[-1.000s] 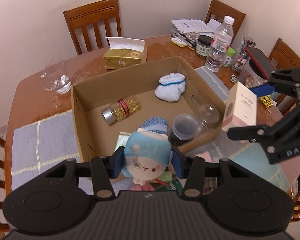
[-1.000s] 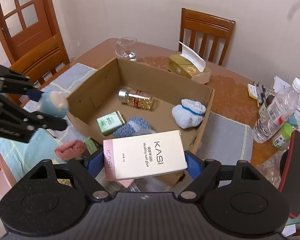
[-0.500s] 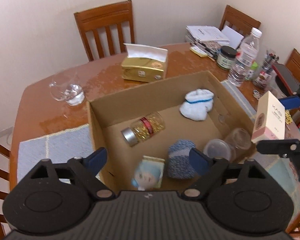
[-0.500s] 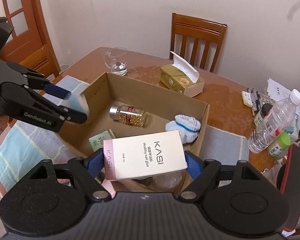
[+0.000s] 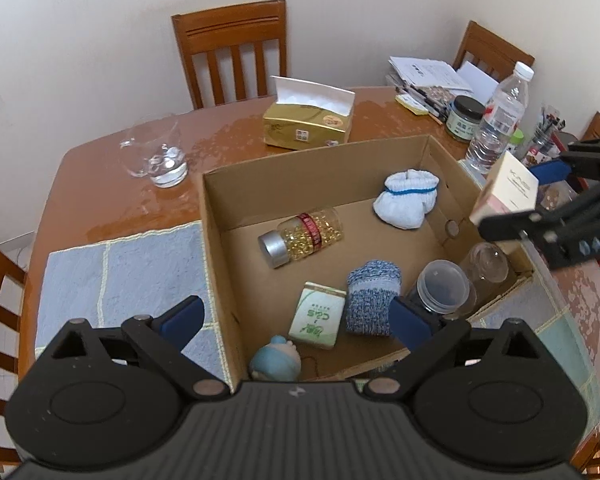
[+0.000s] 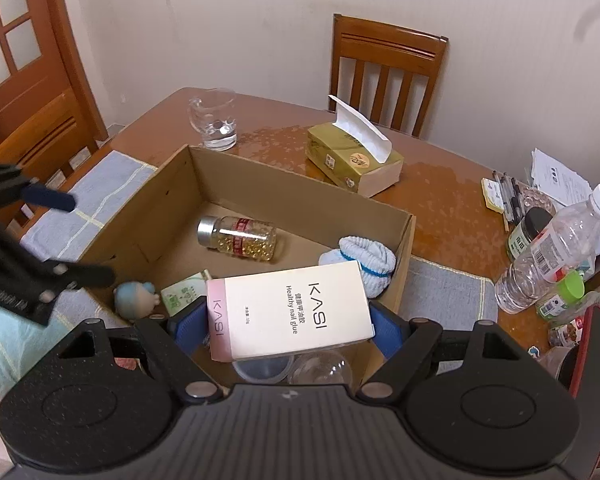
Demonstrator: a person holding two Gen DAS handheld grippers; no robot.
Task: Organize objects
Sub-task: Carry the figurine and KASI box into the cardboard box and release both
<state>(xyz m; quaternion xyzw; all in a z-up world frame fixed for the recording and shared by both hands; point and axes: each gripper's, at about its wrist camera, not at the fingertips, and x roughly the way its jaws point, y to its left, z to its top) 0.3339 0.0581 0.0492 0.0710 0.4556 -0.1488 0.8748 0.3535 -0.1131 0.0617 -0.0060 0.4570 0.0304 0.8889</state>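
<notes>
An open cardboard box (image 5: 224,264) (image 6: 404,240) sits on the wooden table. Inside lie a pill bottle (image 5: 302,236) (image 6: 238,237), a white sock ball (image 5: 406,198) (image 6: 364,258), a blue knit sock roll (image 5: 370,296), a small green box (image 5: 318,314) (image 6: 182,290), clear plastic jars (image 5: 444,286) and a blue-capped doll (image 5: 276,362) (image 6: 136,298). My left gripper (image 5: 296,318) is open and empty above the box's near edge. My right gripper (image 6: 288,320) is shut on a white and pink KASI box (image 6: 290,314) (image 5: 508,192) above the box's right side.
A gold tissue box (image 5: 306,124) (image 6: 352,158) and a glass cup (image 5: 154,158) (image 6: 214,124) stand behind the cardboard box. A water bottle (image 5: 498,120) (image 6: 552,252), jars, pens and papers crowd the right end. Blue placemats (image 5: 120,272) lie alongside. Wooden chairs surround the table.
My left gripper opened and let go of the doll, which now lies in the box's near corner. My right gripper moved over the box with the KASI box.
</notes>
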